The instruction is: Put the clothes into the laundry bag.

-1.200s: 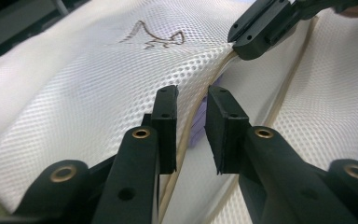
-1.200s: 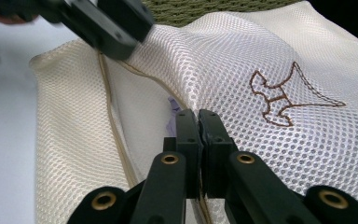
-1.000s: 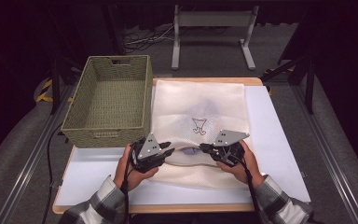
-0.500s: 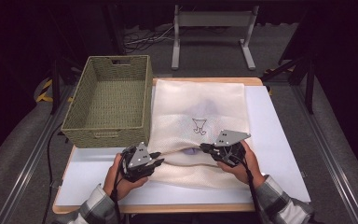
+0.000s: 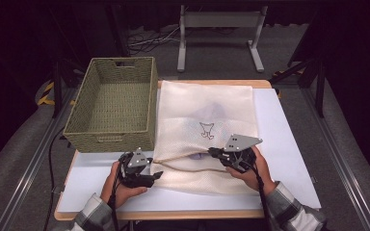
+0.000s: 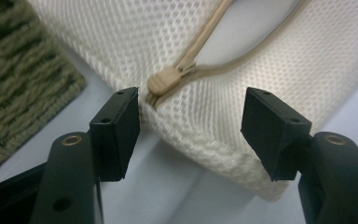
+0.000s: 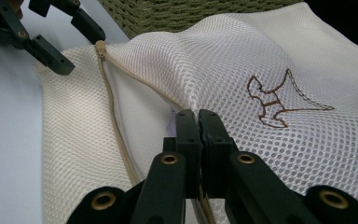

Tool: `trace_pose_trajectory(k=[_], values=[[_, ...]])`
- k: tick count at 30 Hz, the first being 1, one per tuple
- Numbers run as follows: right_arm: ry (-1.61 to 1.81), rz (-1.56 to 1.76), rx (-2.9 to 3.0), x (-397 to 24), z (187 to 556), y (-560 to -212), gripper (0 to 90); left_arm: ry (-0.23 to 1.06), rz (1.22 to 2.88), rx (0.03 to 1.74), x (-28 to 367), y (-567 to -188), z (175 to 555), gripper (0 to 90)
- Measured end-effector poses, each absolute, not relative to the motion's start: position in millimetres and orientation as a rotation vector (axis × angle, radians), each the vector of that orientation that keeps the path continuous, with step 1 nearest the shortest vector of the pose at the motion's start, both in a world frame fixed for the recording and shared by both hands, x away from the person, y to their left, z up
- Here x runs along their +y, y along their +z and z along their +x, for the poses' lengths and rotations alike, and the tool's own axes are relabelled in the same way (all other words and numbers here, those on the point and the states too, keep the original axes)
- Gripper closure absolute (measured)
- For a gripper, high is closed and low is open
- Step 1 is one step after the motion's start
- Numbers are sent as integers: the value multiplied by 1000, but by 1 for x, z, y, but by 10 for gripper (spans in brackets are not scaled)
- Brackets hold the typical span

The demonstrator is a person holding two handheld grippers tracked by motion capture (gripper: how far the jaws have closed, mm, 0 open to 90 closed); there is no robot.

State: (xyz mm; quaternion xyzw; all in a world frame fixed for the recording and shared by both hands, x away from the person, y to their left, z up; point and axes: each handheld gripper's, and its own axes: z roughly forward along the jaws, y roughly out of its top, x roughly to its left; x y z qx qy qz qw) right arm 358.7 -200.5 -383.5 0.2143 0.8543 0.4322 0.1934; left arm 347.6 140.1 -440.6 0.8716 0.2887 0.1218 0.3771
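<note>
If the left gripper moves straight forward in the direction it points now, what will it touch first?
Probably the mesh bag, at its corner by the zipper pull. The left gripper has just been opening and the corner lies between its jaws.

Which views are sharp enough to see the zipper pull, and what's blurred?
Left gripper view: zipper pull and mesh bag sharp, basket soft. Right gripper view: crisp, even light. High view: dark surroundings, bright table, pull too small.

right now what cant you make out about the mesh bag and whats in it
- Contents of the mesh bag: high view, a faint purplish shape blurred by the mesh.
- Bag edge under the right gripper: right gripper view, covered by its shut fingers.
- Basket: left gripper view, cut off, blurred.
</note>
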Motion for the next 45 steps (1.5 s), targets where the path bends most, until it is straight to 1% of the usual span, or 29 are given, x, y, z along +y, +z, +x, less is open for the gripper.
trace_pose_trajectory(k=[2,4,6,10,11,16,18,20,21,24,33,38,45], values=[[1214,603,2394,-201,359,-383,879,283,2236,758,140,-444,350,377],[1216,599,2389,-201,358,-383,878,281,2248,753,140,-445,352,388],[1219,595,2390,-202,357,-382,879,278,2266,747,139,-446,353,426],[1235,589,2382,-205,356,-381,878,251,2268,747,140,-447,354,549],[1239,588,2381,-206,356,-381,878,238,2265,751,140,-447,355,549],[1236,586,2383,-207,354,-381,877,218,2267,761,140,-447,356,617],[1234,584,2383,-208,354,-382,875,229,2268,752,141,-446,355,681],[1232,592,2381,-208,355,-382,871,246,2254,746,142,-443,354,766],[1231,595,2383,-208,356,-383,869,251,2248,746,142,-442,353,781],[1217,602,2397,-207,357,-385,866,262,2236,751,143,-441,352,798],[1161,616,2449,-203,362,-397,862,278,2202,771,148,-437,349,799],[1112,628,2482,-197,365,-408,855,287,2198,764,149,-435,347,798],[1085,638,2500,-194,369,-415,854,296,2183,749,152,-433,345,802]])
